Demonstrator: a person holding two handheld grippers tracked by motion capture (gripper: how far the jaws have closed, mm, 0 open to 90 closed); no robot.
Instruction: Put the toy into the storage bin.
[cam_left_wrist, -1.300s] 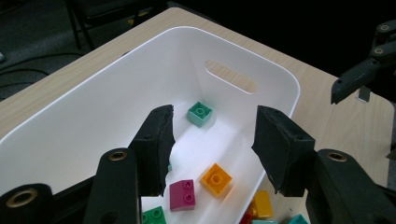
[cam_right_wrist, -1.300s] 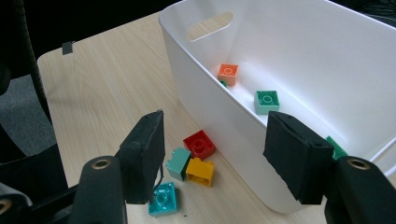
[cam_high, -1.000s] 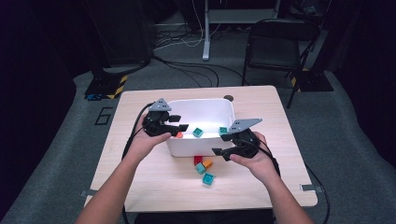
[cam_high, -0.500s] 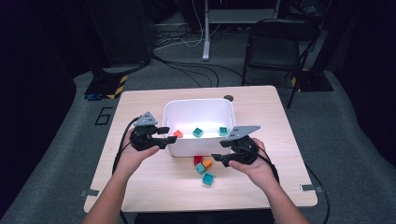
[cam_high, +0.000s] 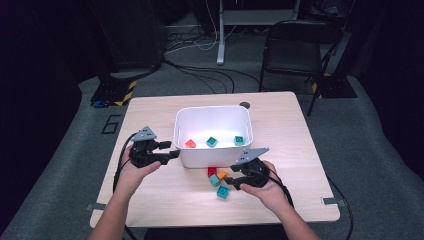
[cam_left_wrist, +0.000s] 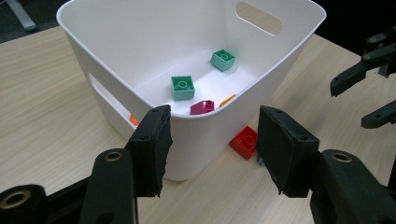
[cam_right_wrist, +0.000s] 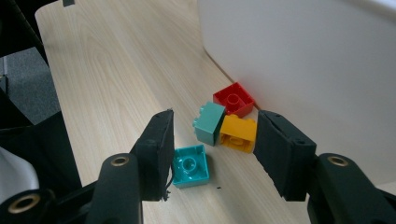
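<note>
A white bin (cam_high: 212, 116) stands mid-table and holds a red-orange brick (cam_high: 190, 143) and two teal bricks (cam_high: 212, 142). In front of it lie a red brick (cam_right_wrist: 234, 99), an orange brick (cam_right_wrist: 238, 133), a teal brick on its side (cam_right_wrist: 208, 122) and a turquoise brick (cam_right_wrist: 189, 165). My right gripper (cam_right_wrist: 212, 149) hovers low over them. Its jaws have just been closing, and the turquoise brick lies by one pad with no squeeze. My left gripper (cam_left_wrist: 212, 149) faces the bin's near left corner (cam_left_wrist: 187, 140). Its jaws have just been opening, with nothing gripped.
Inside the bin the left gripper view also shows a green brick (cam_left_wrist: 182, 87) and a magenta brick (cam_left_wrist: 202, 107). The right gripper (cam_left_wrist: 369, 93) appears far off in that view. A black chair (cam_high: 292, 47) stands behind the table, and cables lie on the floor.
My left gripper has moved from over the bin's left side out to the left and down beside its front corner. My right gripper has dropped toward the loose bricks, jaws narrower.
</note>
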